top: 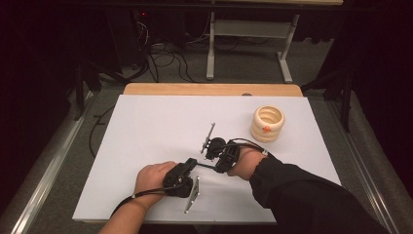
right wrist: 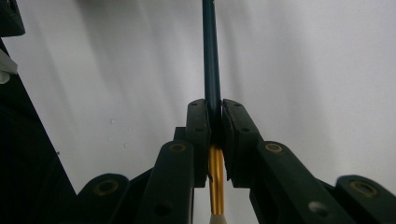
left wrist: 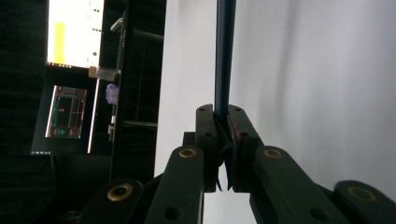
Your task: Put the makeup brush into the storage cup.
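The white worktop (top: 146,146) carried little: a cream, ribbed, ring-stacked pot (top: 267,123) stood at about two o'clock from the hands, well apart from them, and what could be seen of its hollow from the high view looked empty, though its floor was hidden. At the near middle, a person's two hands met around a slim dark pen (top: 206,166), which spanned level between the two tools. The left gripper (top: 191,164) lay at eight o'clock of the pen's middle, the right gripper (top: 213,152) at two o'clock, a dark sleeve trailing off toward four o'clock. In the left gripper view the pads were pressed together on one end of the dark barrel (left wrist: 224,56), which ran straight off toward twelve o'clock. In the right gripper view the pads were likewise clamped on the barrel, with a gold band (right wrist: 215,179) and a pale tip (right wrist: 217,219) showing behind them at six o'clock. The step in hand looked like pulling the pen apart, cap from body, both ends already secured. The next move would likely call for a straight pull along the barrel's axis, both grips kept firm, since any sideways bend could jam the joint or let the thin barrel slip.
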